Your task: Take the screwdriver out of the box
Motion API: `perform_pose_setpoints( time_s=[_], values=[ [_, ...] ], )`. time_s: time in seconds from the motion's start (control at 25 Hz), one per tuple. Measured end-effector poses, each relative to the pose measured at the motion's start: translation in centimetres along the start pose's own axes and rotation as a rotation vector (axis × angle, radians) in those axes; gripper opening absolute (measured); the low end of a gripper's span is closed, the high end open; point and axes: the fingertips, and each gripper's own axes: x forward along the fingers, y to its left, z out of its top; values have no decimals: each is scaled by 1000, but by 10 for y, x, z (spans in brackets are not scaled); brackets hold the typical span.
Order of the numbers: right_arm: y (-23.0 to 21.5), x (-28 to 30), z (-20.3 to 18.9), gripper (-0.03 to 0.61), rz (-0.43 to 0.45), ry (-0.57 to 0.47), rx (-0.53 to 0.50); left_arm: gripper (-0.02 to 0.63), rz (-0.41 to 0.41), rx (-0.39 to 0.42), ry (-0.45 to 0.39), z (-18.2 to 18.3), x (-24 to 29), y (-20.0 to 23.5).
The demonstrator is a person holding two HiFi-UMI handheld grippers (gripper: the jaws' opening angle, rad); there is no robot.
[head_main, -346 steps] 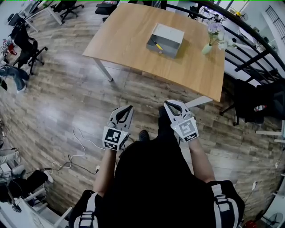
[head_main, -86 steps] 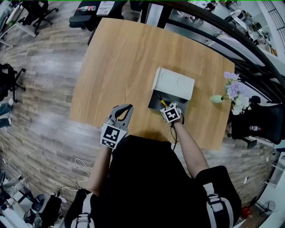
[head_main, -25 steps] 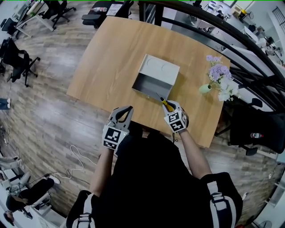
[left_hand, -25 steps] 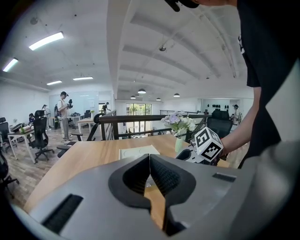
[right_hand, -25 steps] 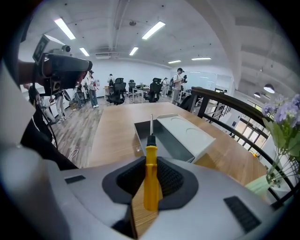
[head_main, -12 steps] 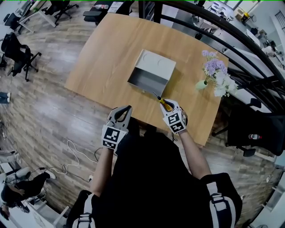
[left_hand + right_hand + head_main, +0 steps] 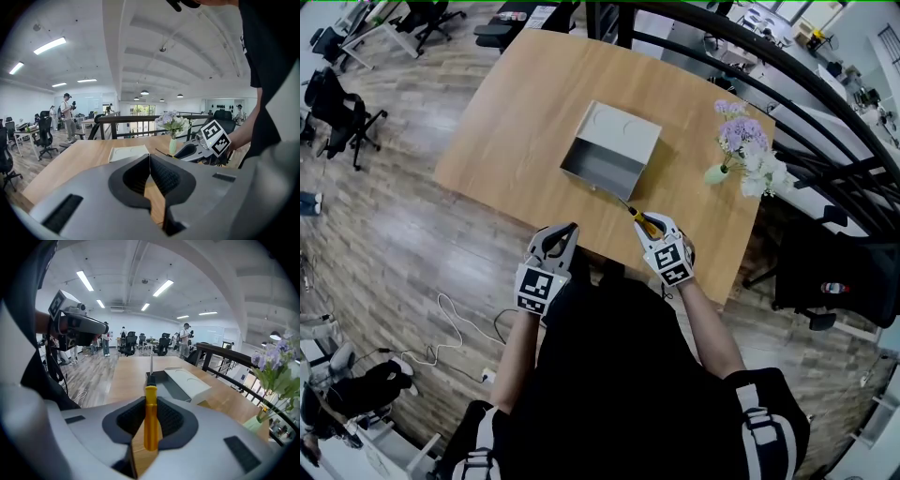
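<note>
Item: screwdriver (image 7: 635, 215), yellow handle with a black collar and thin metal shaft. It is being held by the right hand-held gripper (image 7: 652, 225), whose jaws are closing on the yellow handle with the shaft pointing forward towards the box (image 7: 602, 161); the right gripper view is showing the handle (image 7: 150, 420) pinched between the two ribbed pads. Location: it is hanging in the air above the near edge of the surface (image 7: 516, 122), apart from the box and no longer inside it. Change noted: a few seconds ago this hand-held gripper was reaching into the box; over the last second the tool has been drawing further from the box's front wall, and the box itself is now sitting higher in the head view, which suggests the person is backing away from the surface. Box: grey, lid standing open at the rear, interior now showing bare. Left hand-held gripper (image 7: 562, 232): it is idling at the near edge, jaws meeting and holding nothing, as before. Also present: vase of flowers (image 7: 739, 155) at the right side of the surface. Status, as judged: the removal is appearing complete; only setting the tool down may be remaining.
</note>
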Motion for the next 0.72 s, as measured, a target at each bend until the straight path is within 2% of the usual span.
perform_pose_setpoints(
  time_s=[0.72],
  values=[
    [-5, -23, 23, 89, -26, -89, 16, 21, -4, 18, -8, 2, 1, -13]
  ],
)
